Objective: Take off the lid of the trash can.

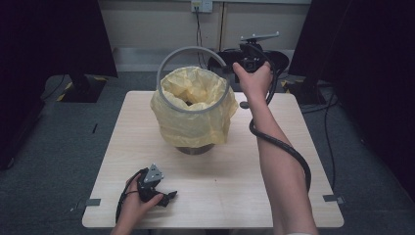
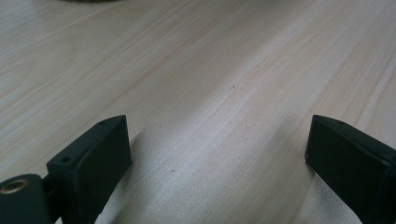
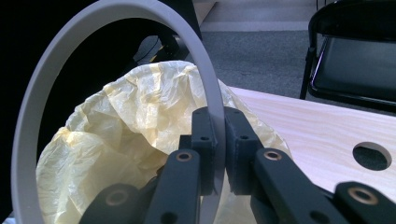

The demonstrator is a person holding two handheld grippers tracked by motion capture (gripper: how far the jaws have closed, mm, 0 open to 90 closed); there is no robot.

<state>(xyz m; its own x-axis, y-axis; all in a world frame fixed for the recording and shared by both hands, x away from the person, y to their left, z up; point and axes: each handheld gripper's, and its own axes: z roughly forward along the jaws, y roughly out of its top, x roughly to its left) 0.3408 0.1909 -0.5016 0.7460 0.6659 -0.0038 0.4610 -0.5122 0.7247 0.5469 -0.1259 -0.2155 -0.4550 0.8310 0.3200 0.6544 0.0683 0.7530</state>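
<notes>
A small bin (image 1: 195, 148) lined with a yellow plastic bag (image 1: 193, 115) stands in the middle of the wooden table (image 1: 274, 196). A grey ring (image 1: 166, 63) is held tilted above the bag's mouth. My right gripper (image 1: 229, 68) is shut on the ring's far right rim. In the right gripper view its jaws clamp the grey ring (image 3: 116, 11) from both sides, with the yellow bag (image 3: 116, 135) behind. My left gripper (image 1: 169, 197) rests low on the table near the front left edge. Its jaws stand wide apart over bare wood, the fingers (image 2: 100, 158) holding nothing.
A black chair (image 1: 259, 58) stands behind the table, also seen as the chair (image 3: 355, 65) at the right of the right gripper view. A round hole (image 3: 372, 155) is cut in the tabletop near the bin. Dark screens flank the table on both sides.
</notes>
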